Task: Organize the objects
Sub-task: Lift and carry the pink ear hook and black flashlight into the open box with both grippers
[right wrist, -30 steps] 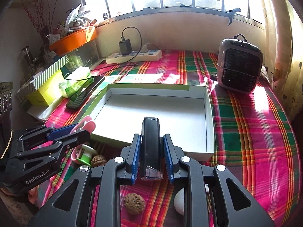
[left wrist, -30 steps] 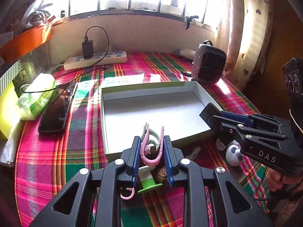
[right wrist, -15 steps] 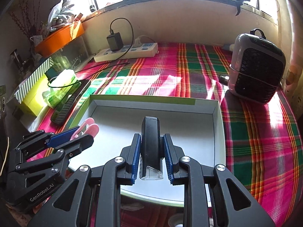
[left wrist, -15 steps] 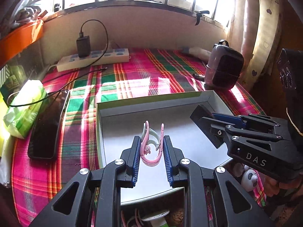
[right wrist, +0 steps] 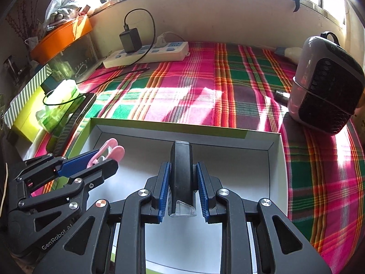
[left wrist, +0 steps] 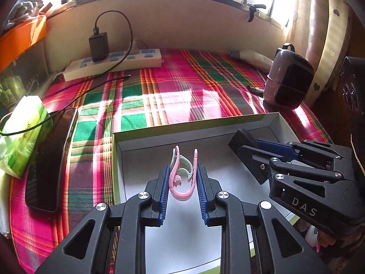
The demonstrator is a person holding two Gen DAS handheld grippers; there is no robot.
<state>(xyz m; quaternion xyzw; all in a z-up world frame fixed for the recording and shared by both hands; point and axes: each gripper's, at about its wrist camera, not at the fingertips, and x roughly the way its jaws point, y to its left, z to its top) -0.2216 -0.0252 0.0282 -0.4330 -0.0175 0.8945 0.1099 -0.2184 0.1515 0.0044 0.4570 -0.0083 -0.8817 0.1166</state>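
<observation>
A shallow white box point(left wrist: 228, 130) with a green rim lies on the plaid cloth; it also shows in the right wrist view point(right wrist: 182, 134). My left gripper point(left wrist: 182, 178) is shut on a bunch of pink and pale green clips point(left wrist: 182, 171) and holds it over the box's left half. My right gripper point(right wrist: 182, 182) is shut on a black stick-shaped object with a clear end point(right wrist: 181, 169), held over the box's middle. The right gripper point(left wrist: 257, 150) shows in the left wrist view, and the left gripper point(right wrist: 100, 159) shows in the right wrist view.
A black phone point(left wrist: 52, 157) and a green tissue pack point(left wrist: 22, 134) lie left of the box. A power strip point(left wrist: 114, 62) with a charger sits at the back wall. A small heater point(right wrist: 328, 86) stands at the right. A small white figure point(left wrist: 311, 236) lies below the box's right edge.
Both grippers have moved forward from the near edge of the box to over its inside, each still holding its object. The loose items near the front have dropped out of view.
</observation>
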